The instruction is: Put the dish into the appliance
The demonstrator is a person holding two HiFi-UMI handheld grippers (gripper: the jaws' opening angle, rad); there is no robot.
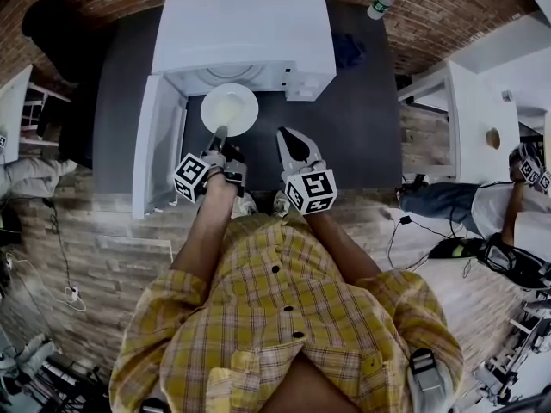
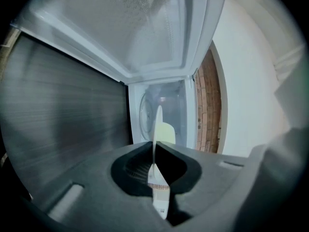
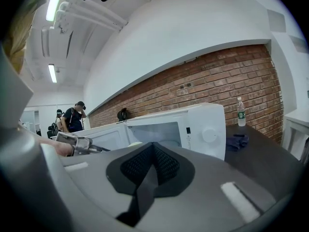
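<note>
A white microwave (image 1: 245,33) stands on the dark table (image 1: 362,136), its door (image 1: 155,144) swung open to the left. My left gripper (image 1: 219,136) is shut on the rim of a round white dish (image 1: 229,110), which hangs just in front of the open cavity. In the left gripper view the dish (image 2: 157,124) shows edge-on, pinched between the jaws of my left gripper (image 2: 155,146), with the cavity (image 2: 166,110) straight ahead. To the right of the dish, my right gripper (image 1: 291,144) is shut and holds nothing. The right gripper view shows the microwave (image 3: 193,124) beyond my right gripper (image 3: 153,144).
A water bottle (image 1: 383,1) and a dark blue cloth (image 1: 349,50) lie on the table behind and right of the microwave. A white table (image 1: 465,119) stands at the right, with a person (image 1: 482,205) beside it. Brick walls surround the table.
</note>
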